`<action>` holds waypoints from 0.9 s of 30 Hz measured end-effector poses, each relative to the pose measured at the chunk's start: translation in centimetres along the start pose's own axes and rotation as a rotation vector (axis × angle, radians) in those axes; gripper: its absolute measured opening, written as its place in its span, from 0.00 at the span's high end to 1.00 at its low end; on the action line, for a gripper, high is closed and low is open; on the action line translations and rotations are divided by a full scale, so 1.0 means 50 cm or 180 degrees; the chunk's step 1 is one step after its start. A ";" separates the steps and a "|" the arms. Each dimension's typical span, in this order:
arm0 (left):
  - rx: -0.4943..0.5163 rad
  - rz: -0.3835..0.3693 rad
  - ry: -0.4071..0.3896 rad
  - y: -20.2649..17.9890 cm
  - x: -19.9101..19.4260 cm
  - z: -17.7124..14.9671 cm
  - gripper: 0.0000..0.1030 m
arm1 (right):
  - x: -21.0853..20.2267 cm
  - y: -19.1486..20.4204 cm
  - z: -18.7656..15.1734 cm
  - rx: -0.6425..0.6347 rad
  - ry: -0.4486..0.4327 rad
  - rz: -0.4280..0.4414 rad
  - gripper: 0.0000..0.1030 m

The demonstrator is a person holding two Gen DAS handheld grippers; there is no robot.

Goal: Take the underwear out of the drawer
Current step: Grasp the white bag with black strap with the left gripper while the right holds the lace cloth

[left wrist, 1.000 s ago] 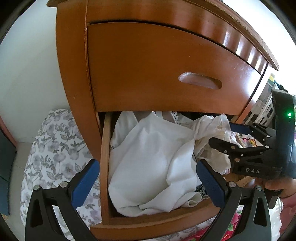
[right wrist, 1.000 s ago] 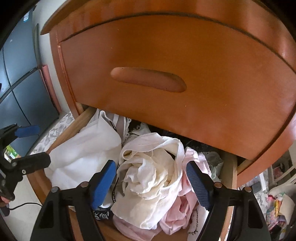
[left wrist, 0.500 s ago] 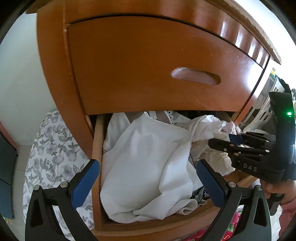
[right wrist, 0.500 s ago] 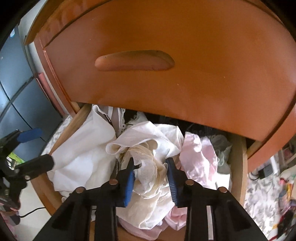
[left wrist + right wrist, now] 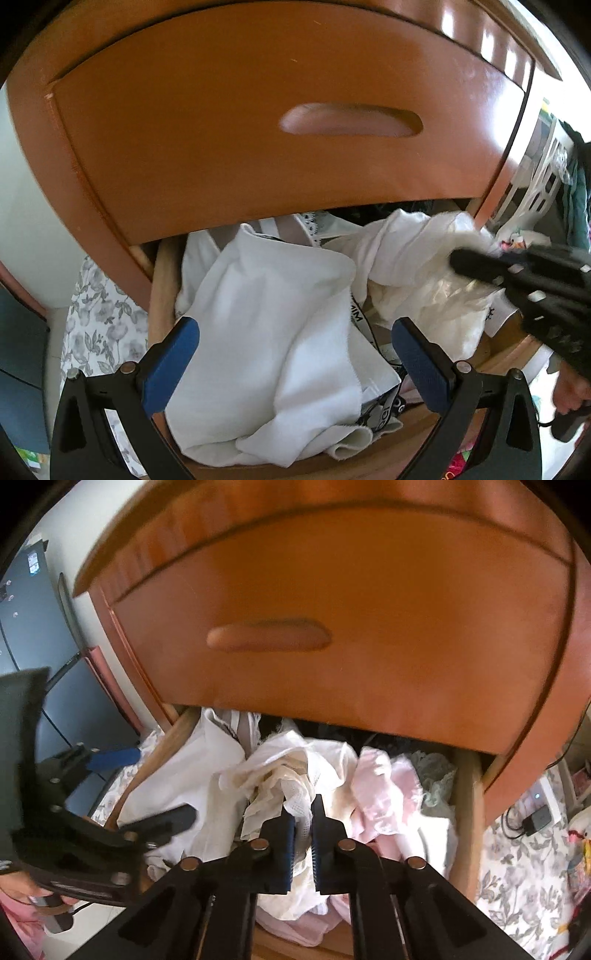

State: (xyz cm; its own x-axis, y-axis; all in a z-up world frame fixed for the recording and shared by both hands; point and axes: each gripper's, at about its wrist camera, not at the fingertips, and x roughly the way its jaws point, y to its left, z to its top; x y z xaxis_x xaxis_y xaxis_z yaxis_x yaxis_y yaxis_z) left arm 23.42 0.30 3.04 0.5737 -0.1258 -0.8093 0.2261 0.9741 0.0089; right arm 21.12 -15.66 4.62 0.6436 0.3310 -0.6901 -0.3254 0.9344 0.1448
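Observation:
The lower drawer [image 5: 162, 280] of a brown wooden cabinet stands pulled out and full of crumpled clothes. In the right wrist view my right gripper [image 5: 303, 812] is shut on a cream lacy piece of underwear [image 5: 295, 794], pinched between its blue pads and lifted a little from the pile. Pink garments [image 5: 380, 794] lie to its right. In the left wrist view my left gripper [image 5: 295, 354] is open, its blue pads on either side of a big white cloth [image 5: 273, 325]. The right gripper [image 5: 517, 273] shows there blurred, holding the cream underwear [image 5: 424, 280].
The closed upper drawer front [image 5: 332, 635] with a recessed handle [image 5: 269, 638] overhangs the open drawer. A flowered sheet [image 5: 524, 860] with a charger lies at the right, flowered fabric [image 5: 99, 328] at the left. A dark blue appliance [image 5: 33, 635] stands far left.
My right gripper went from open over the pile to shut on the cream underwear and now pulls it up. The left gripper stayed open and moved closer to the white cloth.

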 end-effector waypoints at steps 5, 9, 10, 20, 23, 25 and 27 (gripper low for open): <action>0.0170 0.0102 -0.0017 -0.031 0.016 0.018 0.04 | -0.070 -0.026 -0.004 -0.0005 -0.0225 0.0012 0.93; 0.0252 0.0186 0.0127 -0.049 0.046 0.034 0.34 | -0.091 -0.037 -0.007 -0.0033 -0.0286 -0.0008 0.93; 0.0246 0.0180 0.0162 -0.052 0.051 0.035 0.41 | -0.094 -0.039 -0.009 -0.0046 -0.0288 -0.0021 0.93; 0.0377 0.0244 0.0458 -0.093 0.085 0.039 0.94 | -0.101 -0.059 -0.022 0.0008 -0.0285 -0.0049 0.93; 0.0343 0.0218 0.0367 -0.089 0.072 0.032 0.97 | -0.097 -0.057 -0.028 0.0001 -0.0288 -0.0051 0.93; 0.0300 0.0220 0.0279 -0.067 0.051 0.018 0.98 | -0.098 -0.056 -0.031 0.0002 -0.0295 -0.0049 0.93; 0.0286 0.0319 0.0158 -0.057 0.031 0.013 0.99 | -0.101 -0.055 -0.031 0.0005 -0.0312 -0.0056 0.93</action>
State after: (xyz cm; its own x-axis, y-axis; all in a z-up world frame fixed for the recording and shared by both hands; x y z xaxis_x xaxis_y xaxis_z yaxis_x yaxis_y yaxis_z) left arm 24.16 -2.80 2.14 0.5578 -0.0170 -0.8298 0.2405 0.9602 0.1420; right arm 17.68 -20.13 6.61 0.7140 0.3257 -0.6198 -0.3124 0.9404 0.1343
